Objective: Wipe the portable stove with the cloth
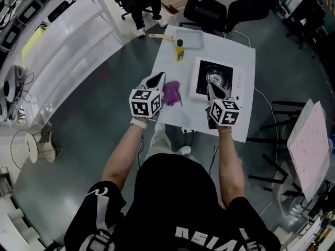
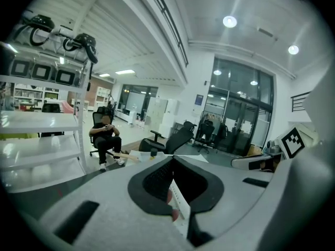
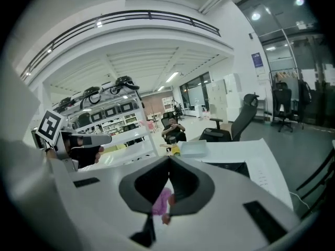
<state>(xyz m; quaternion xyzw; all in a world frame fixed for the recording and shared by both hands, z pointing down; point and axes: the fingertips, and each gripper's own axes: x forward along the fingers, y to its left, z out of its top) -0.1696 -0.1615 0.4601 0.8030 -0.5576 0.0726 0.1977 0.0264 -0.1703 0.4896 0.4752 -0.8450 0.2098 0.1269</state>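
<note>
The portable stove [image 1: 217,80] is white with a black burner well and lies on the right half of the white table [image 1: 246,54]. A crumpled purple cloth [image 1: 172,93] lies to its left. My left gripper [image 1: 159,77] hovers just left of the cloth, its jaws meeting at the tip [image 2: 172,158] with nothing in them. My right gripper [image 1: 210,86] is shut and empty over the stove's near left edge. In the right gripper view, the cloth [image 3: 161,202] shows through the gap under the closed jaws [image 3: 168,158], and the stove [image 3: 230,167] lies just beyond.
At the table's far end stand a small yellow bottle [image 1: 179,51], a shallow clear tray [image 1: 188,38] and a brush [image 1: 159,36]. A person sits on a chair [image 1: 137,1] beyond, with black office chairs [image 1: 209,9] beside. White shelving [image 1: 68,41] runs along the left.
</note>
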